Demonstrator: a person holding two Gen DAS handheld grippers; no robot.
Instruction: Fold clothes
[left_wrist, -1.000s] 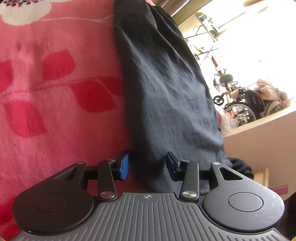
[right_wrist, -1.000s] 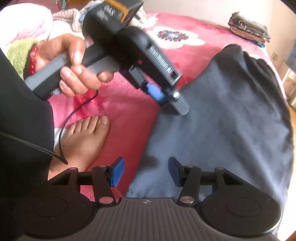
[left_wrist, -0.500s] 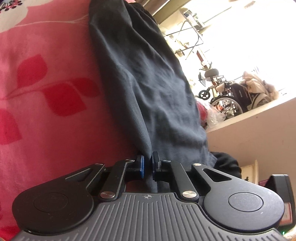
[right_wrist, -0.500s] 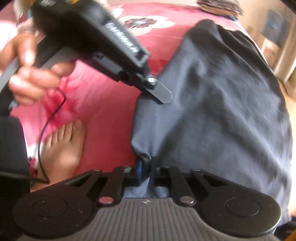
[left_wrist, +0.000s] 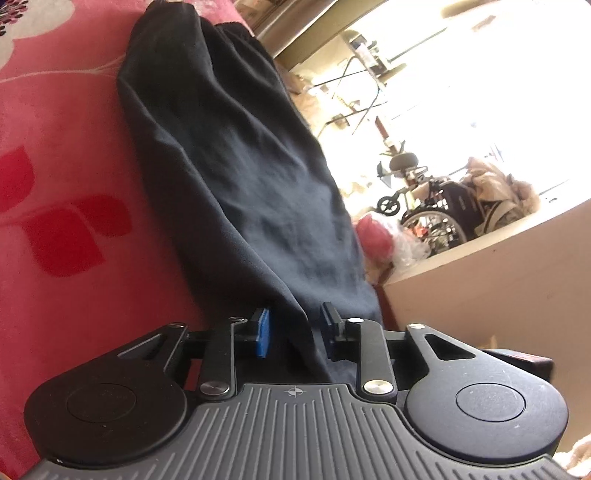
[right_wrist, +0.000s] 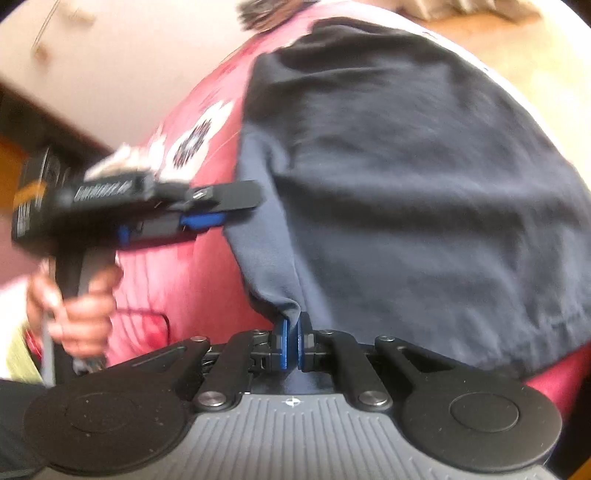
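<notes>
The right gripper's jaws are pressed together on a pinch of the dark garment's edge, the blue pads squeezing a small peak of cloth between them. The left gripper's jaws stand apart; a fold of the same garment hangs down through the gap, but neither pad presses it, and a clear space shows between the cloth and each pad.

The garment lies spread on a pink blanket printed with red leaves and white flowers. In the left wrist view it runs as a long, wrinkled band away from the gripper to a gathered end near the top of the frame. In the right wrist view it fills most of the right half, with a stitched hem along its near right edge and a lighter blue-grey fold down its left side.

The right wrist view also shows the left gripper from the side, blurred, its tip touching or just beside the garment's left edge. A hand grips its handle below.

Beyond the bed, the left wrist view shows a bright, washed-out room with a wheelchair and a pale low wall.
</notes>
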